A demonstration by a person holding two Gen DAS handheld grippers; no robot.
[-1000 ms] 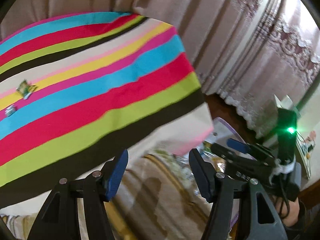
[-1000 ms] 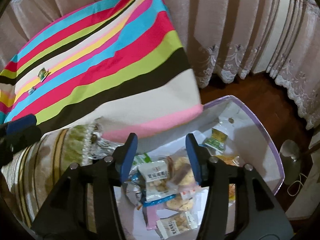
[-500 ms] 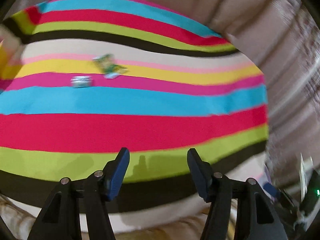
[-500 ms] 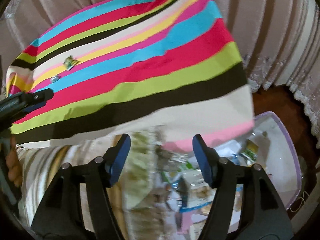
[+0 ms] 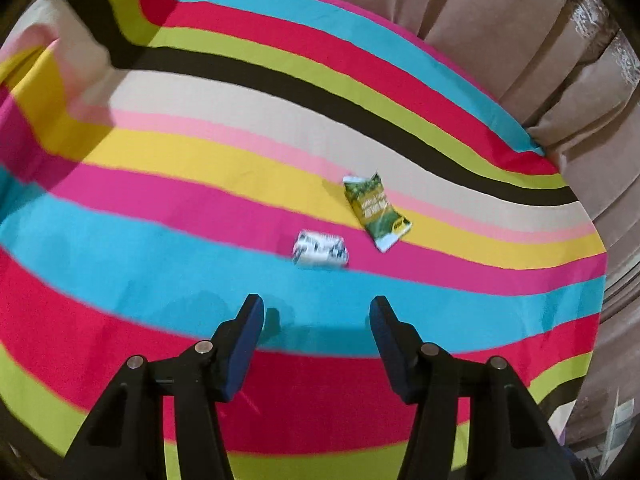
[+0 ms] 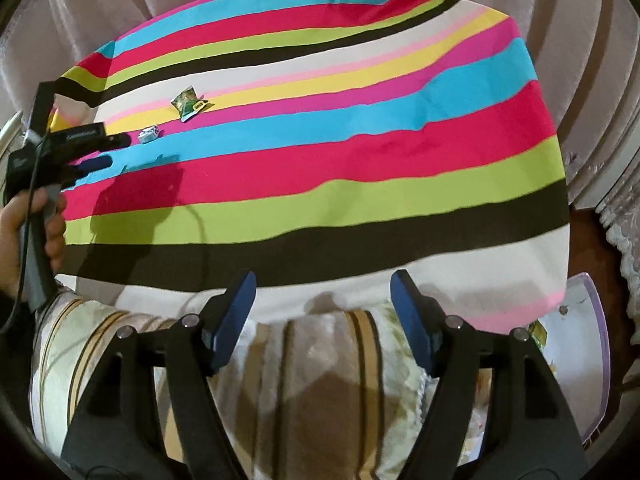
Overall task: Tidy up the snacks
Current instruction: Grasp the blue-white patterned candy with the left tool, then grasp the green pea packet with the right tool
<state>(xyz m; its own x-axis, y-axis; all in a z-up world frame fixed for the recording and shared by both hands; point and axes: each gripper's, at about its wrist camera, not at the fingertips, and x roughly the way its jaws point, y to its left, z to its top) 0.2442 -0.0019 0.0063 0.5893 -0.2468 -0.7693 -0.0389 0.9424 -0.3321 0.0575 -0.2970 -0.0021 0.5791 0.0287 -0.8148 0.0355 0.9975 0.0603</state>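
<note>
Two snacks lie on the striped cloth (image 5: 160, 248): a green packet (image 5: 378, 210) on the yellow stripe and a small white packet (image 5: 320, 250) at the blue-pink border. My left gripper (image 5: 316, 312) hovers just short of the white packet, jaws closing, nothing between them. The right wrist view shows the same green packet (image 6: 190, 104) and white packet (image 6: 149, 134) far off at the left, with the left gripper (image 6: 114, 150) next to the white one. My right gripper (image 6: 322, 286) is over the near edge of the cloth, jaws opening and empty.
A clear bin (image 6: 588, 344) with snacks sits low at the right of the right wrist view. A striped cushion (image 6: 320, 380) lies under the right gripper. Curtains (image 5: 540, 60) hang behind the table. A hand (image 6: 24, 224) grips the left tool's handle.
The left gripper swung from the table's right edge to over the cloth, close to the two packets. The right gripper moved left off the bin, and its jaws widened.
</note>
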